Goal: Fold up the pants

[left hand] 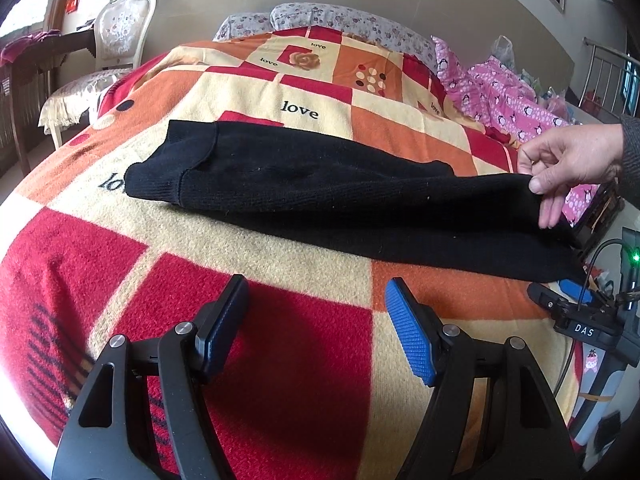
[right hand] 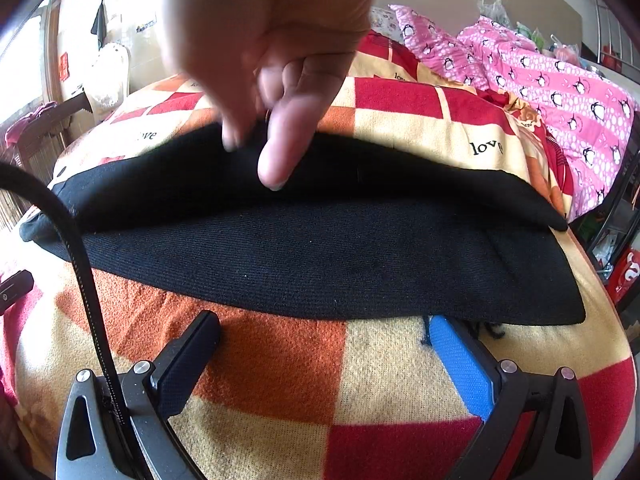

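Black knit pants [left hand: 320, 184] lie across a red, orange and cream checked blanket [left hand: 280, 360] on a bed. A bare hand [left hand: 568, 160] pinches the upper layer at the right end and lifts it. My left gripper [left hand: 316, 304] is open and empty over the blanket, short of the pants' near edge. In the right wrist view the pants [right hand: 320, 264] span the frame and the hand [right hand: 280, 100] lifts the upper layer. My right gripper [right hand: 324, 332] is open at the pants' near edge, its blue right finger [right hand: 460, 364] touching the hem.
A pink penguin-print quilt [left hand: 500, 96] is heaped at the far right of the bed. Floral pillows [left hand: 320, 20] lie at the head. A white chair [left hand: 112, 48] stands at the left. The right gripper's body and cable [left hand: 580, 320] sit at the bed's right edge.
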Available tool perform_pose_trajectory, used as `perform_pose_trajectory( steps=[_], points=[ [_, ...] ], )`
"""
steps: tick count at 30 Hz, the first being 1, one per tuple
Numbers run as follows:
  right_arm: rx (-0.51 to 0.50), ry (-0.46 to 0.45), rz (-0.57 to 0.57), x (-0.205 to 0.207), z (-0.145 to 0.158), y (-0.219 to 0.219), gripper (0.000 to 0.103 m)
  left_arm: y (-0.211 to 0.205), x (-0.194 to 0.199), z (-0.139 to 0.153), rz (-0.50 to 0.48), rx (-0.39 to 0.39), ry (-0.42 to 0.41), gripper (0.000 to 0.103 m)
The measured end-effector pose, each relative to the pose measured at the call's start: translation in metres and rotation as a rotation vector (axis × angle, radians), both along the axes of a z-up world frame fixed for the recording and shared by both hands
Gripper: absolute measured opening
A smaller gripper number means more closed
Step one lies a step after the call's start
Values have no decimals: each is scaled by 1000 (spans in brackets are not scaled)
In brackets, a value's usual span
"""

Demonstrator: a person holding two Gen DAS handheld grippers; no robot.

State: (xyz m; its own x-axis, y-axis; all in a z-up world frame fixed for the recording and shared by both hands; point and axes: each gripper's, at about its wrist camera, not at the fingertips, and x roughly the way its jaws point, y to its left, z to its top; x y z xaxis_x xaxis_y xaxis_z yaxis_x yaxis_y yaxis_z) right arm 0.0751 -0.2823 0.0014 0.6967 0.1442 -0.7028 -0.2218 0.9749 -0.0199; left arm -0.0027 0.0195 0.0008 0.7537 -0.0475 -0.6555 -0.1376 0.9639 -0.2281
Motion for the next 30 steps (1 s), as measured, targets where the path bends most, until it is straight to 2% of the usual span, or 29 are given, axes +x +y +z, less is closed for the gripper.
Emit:
perform_pose_trajectory(
  steps=[8,20,22,26,28,30],
  points=[
    [1,-5,2,0,-1,0,103,-7,3,-1,0,46,15,71],
    [2,-4,1,-4,-1,-1,103,-9,4,-2,10,49,12,72],
    [1,-3,-1,-4,-1,0,103,-6,3,-1,4,35,7,72],
    [2,-1,-3,-3,-1,-1,103,19,0,8,16,-53,-6,72],
    [2,2,-10,-3,-1,-1,103,41,-6,22,81,-65,-49,72],
    [1,4,-18,-5,-2,-2,103,69,-8,31,164,-90,-59,72]
  ],
)
